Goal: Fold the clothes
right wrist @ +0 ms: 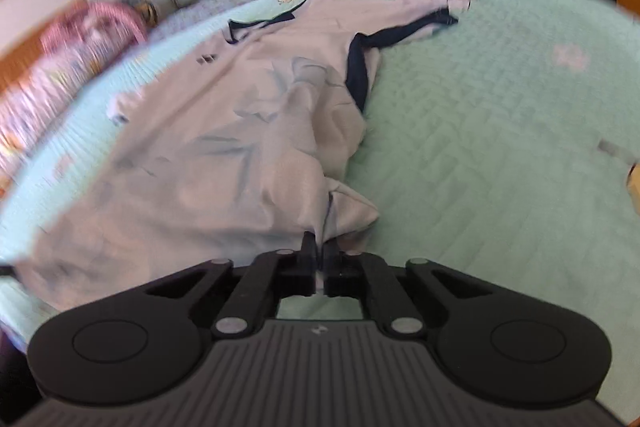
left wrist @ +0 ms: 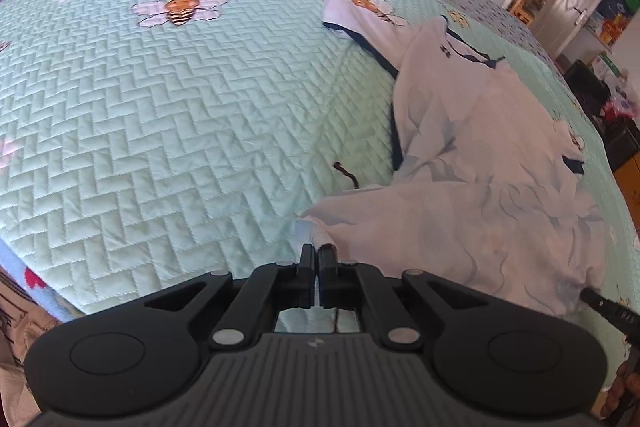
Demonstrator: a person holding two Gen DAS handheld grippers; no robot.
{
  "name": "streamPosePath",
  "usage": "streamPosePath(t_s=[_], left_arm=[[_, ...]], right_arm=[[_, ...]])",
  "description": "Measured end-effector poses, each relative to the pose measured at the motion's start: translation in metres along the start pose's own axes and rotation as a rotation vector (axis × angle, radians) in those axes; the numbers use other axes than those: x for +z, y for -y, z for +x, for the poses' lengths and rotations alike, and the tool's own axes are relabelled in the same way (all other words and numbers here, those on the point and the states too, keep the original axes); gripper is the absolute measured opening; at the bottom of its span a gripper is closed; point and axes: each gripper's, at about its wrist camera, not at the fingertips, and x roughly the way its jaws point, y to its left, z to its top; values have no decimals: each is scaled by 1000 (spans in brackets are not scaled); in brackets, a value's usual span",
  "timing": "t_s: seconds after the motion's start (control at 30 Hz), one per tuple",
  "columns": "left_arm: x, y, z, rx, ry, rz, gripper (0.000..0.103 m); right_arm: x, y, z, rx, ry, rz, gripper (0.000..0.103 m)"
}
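Left gripper [left wrist: 318, 251] is clamped fully closed on one hem corner of the crumpled white jersey with navy trim [left wrist: 472, 147], which lies on the mint-green quilted bee-print bedspread [left wrist: 180, 115]. Right gripper [right wrist: 319, 247] is pinched closed on the opposite hem corner of the jersey. Holding both bottom corners looks like setup for pulling the hem taut and flattening before the first fold.
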Motion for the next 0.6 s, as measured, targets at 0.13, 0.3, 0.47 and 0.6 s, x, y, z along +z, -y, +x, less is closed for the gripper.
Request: streamPosePath(t_s=[0.13,0.3,0.47,0.6], left_arm=[[6,7,0,-24,10,21,0],[8,23,2,-42,14,72,1],[0,35,8,-63,-12,120,1],[-2,42,14,-62,-9,157,1]], right_arm=[[15,33,-28,290,17,346,3],[36,45,-73,334,130,387,3],[21,65,-83,274,134,457,3],[7,81,-77,202,97,505,3]])
